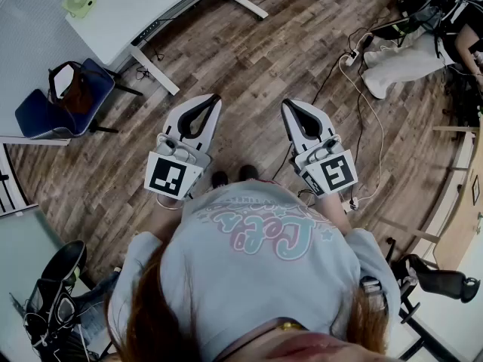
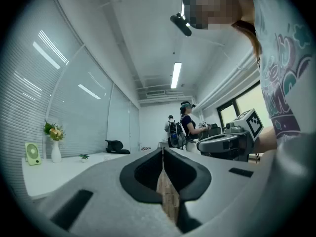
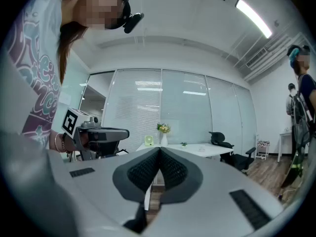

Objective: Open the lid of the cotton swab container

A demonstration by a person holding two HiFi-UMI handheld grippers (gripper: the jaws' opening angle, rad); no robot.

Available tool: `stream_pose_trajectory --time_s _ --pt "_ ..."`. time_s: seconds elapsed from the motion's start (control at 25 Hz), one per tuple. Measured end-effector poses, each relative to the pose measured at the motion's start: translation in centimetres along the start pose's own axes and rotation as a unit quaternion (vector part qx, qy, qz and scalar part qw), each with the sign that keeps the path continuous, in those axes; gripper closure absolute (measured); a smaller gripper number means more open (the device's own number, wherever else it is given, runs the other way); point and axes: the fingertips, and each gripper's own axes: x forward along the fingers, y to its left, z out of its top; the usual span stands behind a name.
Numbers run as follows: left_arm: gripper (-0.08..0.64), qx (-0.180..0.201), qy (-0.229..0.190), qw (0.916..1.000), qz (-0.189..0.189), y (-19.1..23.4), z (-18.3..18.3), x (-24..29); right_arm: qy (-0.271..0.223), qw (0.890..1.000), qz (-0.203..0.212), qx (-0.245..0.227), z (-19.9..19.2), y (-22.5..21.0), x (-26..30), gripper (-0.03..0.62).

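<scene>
**Both grippers are sitting closed and empty, and the cotton swab container is showing in no view.**

The left gripper (image 1: pixel 211 100) and right gripper (image 1: pixel 288 105) are hanging side by side just ahead of the person's body, each with its jaws pressed together on nothing. The likely risk is reaching the lid like this: closed jaws would be nudging or tipping the container instead of catching the lid, so they need opening first. With the container unseen, the hands could also be heading for the wrong spot. Both hands are holding the grippers level, pointing forward over the wooden floor (image 1: pixel 249 59). Far ahead of them, a white desk (image 1: pixel 143 6) is carrying a green fan (image 1: pixel 78 1) and a vase of flowers (image 3: pixel 162 135).
</scene>
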Motion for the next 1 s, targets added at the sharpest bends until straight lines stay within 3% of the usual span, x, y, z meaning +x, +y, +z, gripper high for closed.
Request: stream_pose_trajectory --time_s 0.52,0.68,1.0 --pt "0.548 0.001 0.013 0.9998 0.013 -0.8 -0.5 -0.6 0.006 1.0 0.004 0.004 -0.8 0.4 -0.7 0.589" --pt "0.548 -0.005 0.015 0.9997 0.017 0.7 -0.9 -1.2 -0.007 1.0 -0.004 0.012 -0.7 0.6 0.8 0.588" --pt "0.546 -0.02 0.015 0.9997 0.001 1.1 -1.2 -1.6 -0.016 1.0 0.007 0.011 -0.4 2.3 1.6 0.571"
